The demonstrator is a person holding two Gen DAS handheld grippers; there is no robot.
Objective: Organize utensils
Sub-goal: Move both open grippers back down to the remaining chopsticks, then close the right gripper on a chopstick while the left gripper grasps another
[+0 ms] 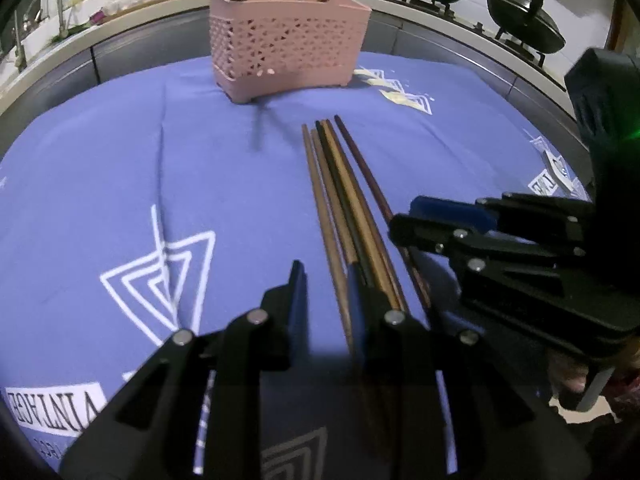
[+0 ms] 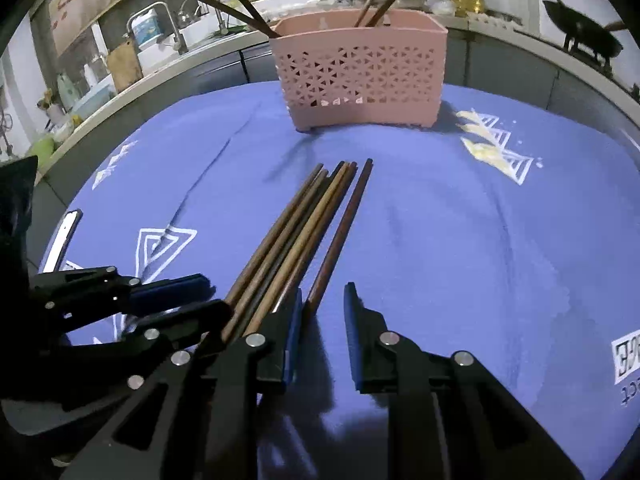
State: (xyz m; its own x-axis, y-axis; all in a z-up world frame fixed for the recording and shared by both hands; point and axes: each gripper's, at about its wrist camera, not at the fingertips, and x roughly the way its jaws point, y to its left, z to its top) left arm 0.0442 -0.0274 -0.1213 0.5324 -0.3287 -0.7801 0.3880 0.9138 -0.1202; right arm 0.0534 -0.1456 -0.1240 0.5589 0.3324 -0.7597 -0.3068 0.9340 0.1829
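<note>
left gripper [image 1: 326, 292]: jaws part-open, astride the leftmost stick of the chopsticks [image 1: 344, 200], not clamped | right gripper [image 2: 323, 304]: jaws part-open, astride the lone rightmost chopstick [image 2: 340, 232], no grip | axis: bundle runs straight ahead from both tools toward the pink basket [image 2: 360, 68] | reach: both equally near.
</note>
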